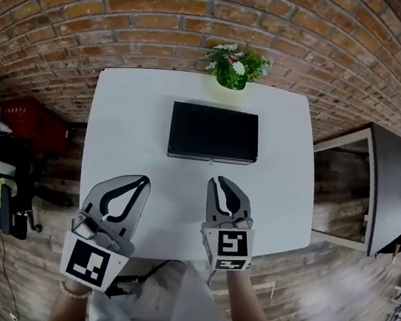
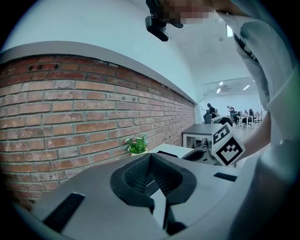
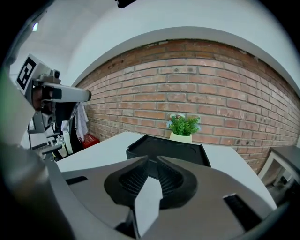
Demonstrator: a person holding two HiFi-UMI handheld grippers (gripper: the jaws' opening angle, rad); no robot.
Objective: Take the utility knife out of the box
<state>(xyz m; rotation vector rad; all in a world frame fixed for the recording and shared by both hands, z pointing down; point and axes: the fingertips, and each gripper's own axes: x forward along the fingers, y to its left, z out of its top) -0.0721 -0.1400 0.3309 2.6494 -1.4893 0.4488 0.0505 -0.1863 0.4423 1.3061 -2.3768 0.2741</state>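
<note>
My left tongs [image 1: 143, 181] are closed with nothing in them, and my right tongs [image 1: 222, 182] also look closed and empty, their tips together or all but. Both hang over the near edge of the white surface [image 1: 129, 124], the left toward the near-left corner and the right near the middle. The black box [image 1: 214, 133] lies flat toward the far edge, well apart from both tongs, with a potted plant [image 1: 235, 67] just behind it at the far edge. I see no utility knife anywhere, so I take it to be inside the box. The box's top is one dark sheet with a raised rim, and from here I cannot tell whether that is a lid or a shadowed interior. I expect the box to be light and stiff and likely to slide on the smooth surface, so one pair of tongs should steady a side wall while the other works at the rim. The knife itself should be rigid, slim and fairly light, with a smooth body that could twist in a loose pinch. I would grip it across the middle of the handle, away from the blade end.
</note>
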